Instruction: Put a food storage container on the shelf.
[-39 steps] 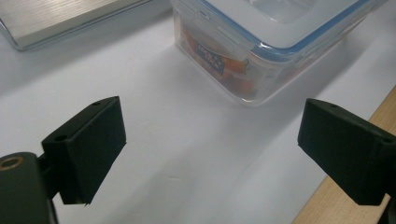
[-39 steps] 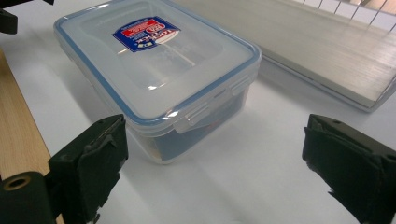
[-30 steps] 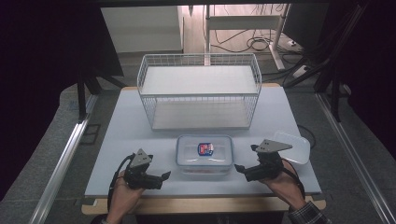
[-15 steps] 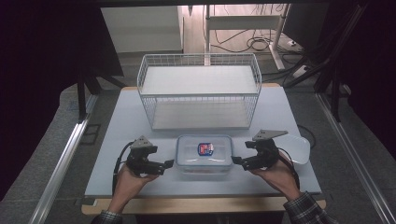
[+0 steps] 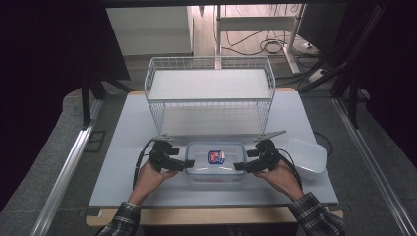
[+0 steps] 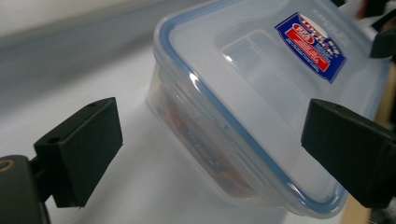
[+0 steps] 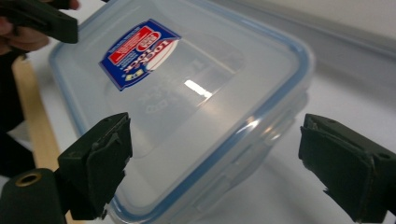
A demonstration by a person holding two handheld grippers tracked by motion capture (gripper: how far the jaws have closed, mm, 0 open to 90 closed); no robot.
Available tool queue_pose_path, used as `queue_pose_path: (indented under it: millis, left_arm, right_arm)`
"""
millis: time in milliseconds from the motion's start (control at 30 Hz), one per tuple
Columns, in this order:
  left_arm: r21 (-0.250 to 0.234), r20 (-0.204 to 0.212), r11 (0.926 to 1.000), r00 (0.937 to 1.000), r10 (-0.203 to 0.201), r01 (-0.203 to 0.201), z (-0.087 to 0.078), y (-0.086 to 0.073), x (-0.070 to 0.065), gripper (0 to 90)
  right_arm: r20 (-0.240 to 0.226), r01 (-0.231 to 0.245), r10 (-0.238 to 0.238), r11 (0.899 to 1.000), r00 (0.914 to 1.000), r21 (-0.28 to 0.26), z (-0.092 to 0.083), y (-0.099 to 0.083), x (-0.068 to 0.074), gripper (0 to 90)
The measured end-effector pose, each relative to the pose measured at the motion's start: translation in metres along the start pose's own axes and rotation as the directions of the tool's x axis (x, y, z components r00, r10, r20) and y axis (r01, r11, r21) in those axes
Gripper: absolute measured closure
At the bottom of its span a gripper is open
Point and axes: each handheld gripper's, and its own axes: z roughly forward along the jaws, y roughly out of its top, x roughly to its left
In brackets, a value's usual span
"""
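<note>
container [image 5: 216,160]: clear glossy plastic, blue seal strip in the lid, shiny printed label [image 5: 217,156] | spare lid [image 5: 307,155]: translucent smooth plastic | basket [image 5: 210,93]: white coated metal wire | table [image 5: 123,147]: matt pale top, wood front edge | gripper pads [image 6: 84,149]: matt black plastic | sleeves [image 5: 317,219]: checked cloth

Between the black fingers [image 6: 79,154] sat a clear rectangular plastic container [image 5: 215,161] with a blue-rimmed lid and a red, blue and white label [image 5: 216,157]; plaid sleeves [image 5: 314,217] showed behind them.
</note>
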Motion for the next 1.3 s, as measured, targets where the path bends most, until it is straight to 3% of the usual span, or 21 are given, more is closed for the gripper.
queue_pose_path:
  millis: [33, 67, 100, 133, 167, 200, 267, 300, 367, 400, 433, 533, 600, 767, 867, 933, 1000, 1033, 1067, 1167, 1300]
  left_arm:
    - [0.011, 0.031, 0.9997, 0.9993, -0.022, 0.022, 0.001, -0.001, 0.004, 4.9]
    - [0.041, 0.126, 0.9979, 0.9905, -0.055, 0.051, 0.005, -0.004, 0.009, 4.8]
    - [0.056, 0.175, 0.9970, 0.9826, -0.063, 0.053, 0.009, -0.006, 0.009, 5.6]
    - [0.056, 0.175, 0.9970, 0.9826, -0.063, 0.053, 0.009, -0.006, 0.009, 6.0]
    - [0.081, 0.207, 0.9956, 0.9762, -0.063, 0.047, 0.017, -0.005, 0.003, 6.8]
    - [0.081, 0.207, 0.9956, 0.9762, -0.063, 0.047, 0.017, -0.005, 0.003, 3.3]
    - [0.076, 0.170, 0.9958, 0.9835, -0.064, 0.051, 0.017, -0.002, -0.002, 3.4]
    - [0.045, 0.163, 0.9978, 0.9850, -0.055, 0.048, 0.008, -0.002, 0.000, 13.7]
    - [0.044, 0.171, 0.9966, 0.9824, -0.077, 0.070, 0.005, -0.002, 0.002, 21.9]
    - [0.039, 0.182, 0.9950, 0.9785, -0.098, 0.092, 0.003, -0.004, 0.004, 25.7]
    - [0.031, 0.188, 0.9937, 0.9758, -0.112, 0.107, 0.001, -0.005, 0.005, 25.7]
    - [0.013, 0.182, 0.9927, 0.9759, -0.120, 0.120, -0.005, -0.008, 0.001, 32.5]
    - [-0.004, 0.189, 0.9920, 0.9742, -0.123, 0.126, -0.009, -0.012, -0.001, 38.5]
    - [0.001, 0.199, 0.9914, 0.9714, -0.128, 0.131, -0.011, -0.020, -0.005, 38.8]
    - [0.011, 0.224, 0.9897, 0.9641, -0.142, 0.143, -0.007, -0.021, -0.001, 31.0]
    - [0.000, 0.224, 0.9896, 0.9645, -0.140, 0.144, -0.007, -0.021, 0.000, 28.8]
    - [-0.026, 0.212, 0.9899, 0.9684, -0.131, 0.140, -0.012, -0.021, -0.001, 33.7]
    - [-0.048, 0.203, 0.9905, 0.9723, -0.116, 0.128, -0.017, -0.021, -0.001, 41.4]
    - [-0.046, 0.216, 0.9900, 0.9689, -0.120, 0.133, -0.020, -0.022, 0.000, 48.6]
    - [-0.057, 0.257, 0.9852, 0.9558, -0.142, 0.162, -0.022, -0.027, 0.004, 51.6]
    - [-0.070, 0.244, 0.9819, 0.9574, -0.154, 0.176, -0.023, -0.029, 0.000, 52.3]
  right_arm:
    - [-0.016, -0.014, 0.014, 1.000, 0.9998, 0.006, 0.001, 0.000, -0.002, 9.0]
    - [-0.033, -0.031, 0.031, 0.999, 0.9990, 0.013, 0.003, 0.000, -0.004, 8.8]
    - [-0.054, -0.049, 0.050, 0.999, 0.9973, 0.018, 0.004, 0.000, -0.006, 9.5]
    - [-0.054, -0.049, 0.050, 0.999, 0.9973, 0.018, 0.004, 0.000, -0.006, 9.5]
    - [-0.099, -0.081, 0.084, 0.996, 0.9916, 0.033, 0.007, -0.001, -0.010, 9.1]
    - [-0.098, -0.088, 0.091, 0.996, 0.9910, 0.031, 0.008, -0.002, -0.010, 9.3]
    - [-0.092, -0.085, 0.088, 0.996, 0.9919, 0.031, 0.007, -0.002, -0.009, 10.7]
    - [-0.089, -0.089, 0.093, 0.995, 0.9917, 0.041, 0.005, -0.001, -0.007, 12.8]
    - [-0.094, -0.101, 0.105, 0.994, 0.9900, 0.043, 0.004, -0.002, -0.008, 14.4]
    - [-0.118, -0.115, 0.120, 0.992, 0.9858, 0.044, 0.002, -0.005, -0.009, 18.7]
    - [-0.118, -0.115, 0.120, 0.992, 0.9858, 0.044, 0.002, -0.005, -0.009, 18.7]
    - [-0.132, -0.121, 0.126, 0.992, 0.9833, 0.043, -0.004, -0.008, -0.008, 25.1]
    - [-0.155, -0.145, 0.147, 0.989, 0.9769, 0.026, -0.012, -0.013, -0.008, 36.0]
    - [-0.162, -0.162, 0.161, 0.987, 0.9737, 0.002, -0.016, -0.015, -0.007, 40.3]
    - [-0.168, -0.162, 0.159, 0.987, 0.9728, -0.005, -0.016, -0.016, -0.007, 42.3]
    - [-0.164, -0.161, 0.158, 0.987, 0.9737, -0.008, -0.016, -0.016, -0.006, 42.6]
    - [-0.164, -0.161, 0.158, 0.987, 0.9738, -0.009, -0.016, -0.016, -0.004, 42.7]
    - [-0.163, -0.165, 0.162, 0.986, 0.9733, -0.010, -0.016, -0.017, -0.004, 42.9]
    - [-0.182, -0.189, 0.183, 0.982, 0.9661, -0.019, -0.017, -0.018, -0.005, 47.0]
    - [-0.188, -0.204, 0.196, 0.979, 0.9623, -0.025, -0.018, -0.019, -0.004, 48.6]
    - [-0.167, -0.229, 0.220, 0.973, 0.9612, -0.038, -0.019, -0.020, 0.000, 49.0]
